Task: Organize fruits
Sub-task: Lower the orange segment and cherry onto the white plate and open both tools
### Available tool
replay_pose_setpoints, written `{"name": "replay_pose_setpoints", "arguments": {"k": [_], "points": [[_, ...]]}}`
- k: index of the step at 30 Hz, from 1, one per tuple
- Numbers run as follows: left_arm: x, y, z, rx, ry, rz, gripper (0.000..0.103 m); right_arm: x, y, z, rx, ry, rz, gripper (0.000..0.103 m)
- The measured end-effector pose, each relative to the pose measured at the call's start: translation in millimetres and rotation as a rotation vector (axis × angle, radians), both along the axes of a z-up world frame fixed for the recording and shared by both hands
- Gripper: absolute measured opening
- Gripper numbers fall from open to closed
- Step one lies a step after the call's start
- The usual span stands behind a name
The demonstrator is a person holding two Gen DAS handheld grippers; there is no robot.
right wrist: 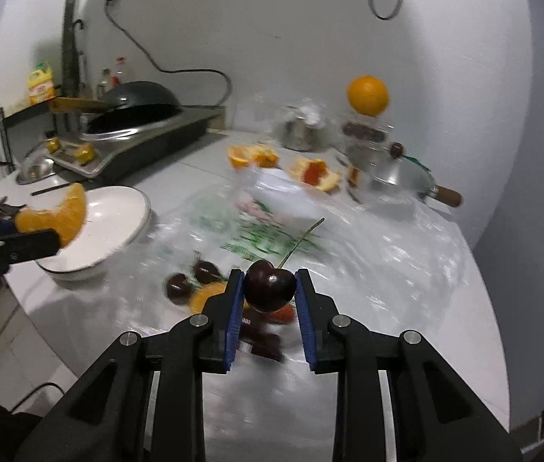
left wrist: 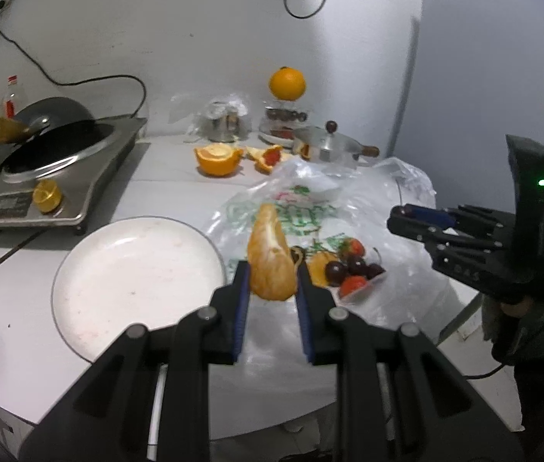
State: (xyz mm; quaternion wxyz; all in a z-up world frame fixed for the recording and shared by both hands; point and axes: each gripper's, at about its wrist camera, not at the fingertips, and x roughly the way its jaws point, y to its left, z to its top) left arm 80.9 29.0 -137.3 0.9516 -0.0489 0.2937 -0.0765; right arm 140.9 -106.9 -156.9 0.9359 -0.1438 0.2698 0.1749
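My left gripper (left wrist: 272,275) is shut on a peeled orange wedge (left wrist: 271,254), held just right of an empty white plate (left wrist: 133,281). From the right wrist view the same wedge (right wrist: 58,215) hangs over the plate (right wrist: 106,223) edge. My right gripper (right wrist: 270,283) is shut on a dark cherry (right wrist: 270,287) with a long stem, lifted above a clear plastic bag (right wrist: 368,269). On the bag lie more cherries (left wrist: 351,267), strawberries (left wrist: 352,285) and an orange piece (left wrist: 318,269). In the left wrist view the right gripper (left wrist: 397,219) shows at the right; its cherry is hidden there.
A stove with a black wok (left wrist: 52,146) stands at the left. Orange peels (left wrist: 218,159) lie further back. A lidded metal pan (left wrist: 326,146), a steel cup (left wrist: 226,123) and a whole orange (left wrist: 287,82) on a jar stand along the wall. The table edge (left wrist: 460,304) curves at the right.
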Motion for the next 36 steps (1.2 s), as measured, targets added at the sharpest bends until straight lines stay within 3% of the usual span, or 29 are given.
{"name": "replay_pose_setpoints", "arguments": {"k": [17,36], "points": [[-4.9,63.8,-17.1,-0.029,0.011,0.108,0.023,2.8,96.0,-2.0,-0.023,0.036,0.194,0.028],[1.5,103.9,-51.7,-0.07,0.081,0.143,0.023,15.1,169.6,-33.8,-0.078,0.141,0.331,0.028]]}}
